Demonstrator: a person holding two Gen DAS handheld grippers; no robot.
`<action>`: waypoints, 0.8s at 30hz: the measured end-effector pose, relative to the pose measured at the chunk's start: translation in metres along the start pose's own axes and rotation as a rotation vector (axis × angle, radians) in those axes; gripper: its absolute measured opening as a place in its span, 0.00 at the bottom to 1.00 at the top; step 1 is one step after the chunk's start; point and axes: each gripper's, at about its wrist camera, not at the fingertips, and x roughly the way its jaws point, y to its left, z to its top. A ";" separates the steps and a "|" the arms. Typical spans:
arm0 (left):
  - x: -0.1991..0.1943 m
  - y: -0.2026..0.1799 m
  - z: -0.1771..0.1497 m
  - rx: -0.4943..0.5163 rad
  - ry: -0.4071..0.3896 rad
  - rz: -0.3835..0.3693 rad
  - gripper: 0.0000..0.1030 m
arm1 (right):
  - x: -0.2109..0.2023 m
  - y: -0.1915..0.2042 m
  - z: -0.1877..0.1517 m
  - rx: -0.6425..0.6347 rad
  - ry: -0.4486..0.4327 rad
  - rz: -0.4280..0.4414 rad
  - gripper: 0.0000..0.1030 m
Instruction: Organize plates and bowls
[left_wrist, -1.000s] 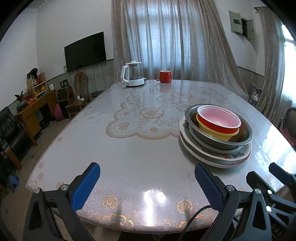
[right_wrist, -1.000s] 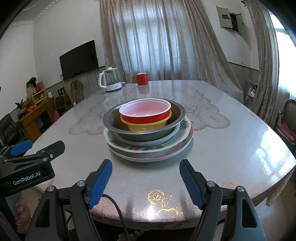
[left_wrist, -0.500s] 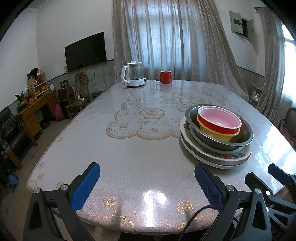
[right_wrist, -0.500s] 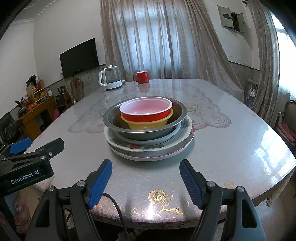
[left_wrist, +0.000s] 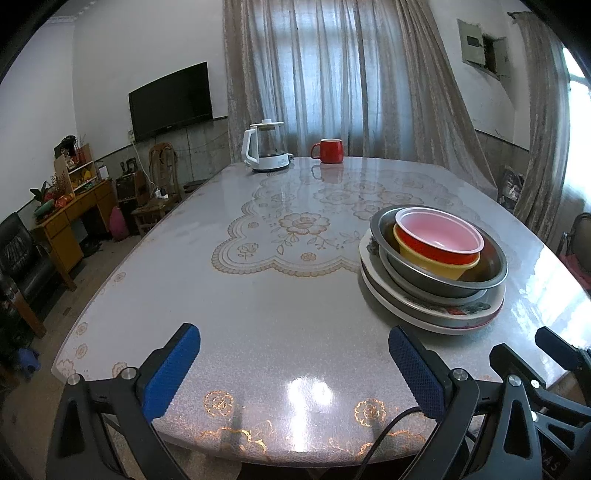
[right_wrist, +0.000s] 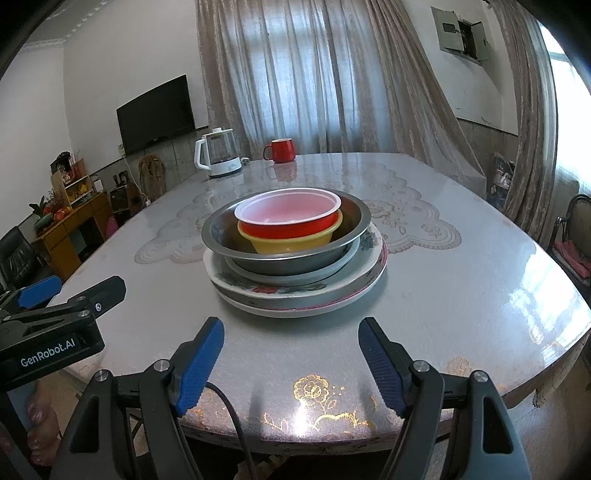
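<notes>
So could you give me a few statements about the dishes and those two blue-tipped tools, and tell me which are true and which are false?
1. The red bowl sits inside the yellow bowl. True.
2. The metal bowl rests directly on the bare table. False: it sits on stacked plates.
3. The right tool grips the stack. False: it is open, short of the plates, holding nothing.
4. The left tool is open and empty. True.
5. The red mug lies on its side next to the stack. False: it stands upright at the far end, near the kettle.
</notes>
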 end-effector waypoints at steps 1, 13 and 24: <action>0.000 0.000 0.000 0.000 0.000 0.001 1.00 | 0.000 0.000 0.000 0.000 0.000 0.001 0.74; -0.001 -0.004 0.001 0.013 -0.010 -0.029 1.00 | 0.000 -0.001 -0.002 0.006 0.002 -0.001 0.74; 0.008 -0.006 0.003 0.024 0.017 -0.013 1.00 | 0.010 -0.021 0.012 0.040 0.010 -0.013 0.74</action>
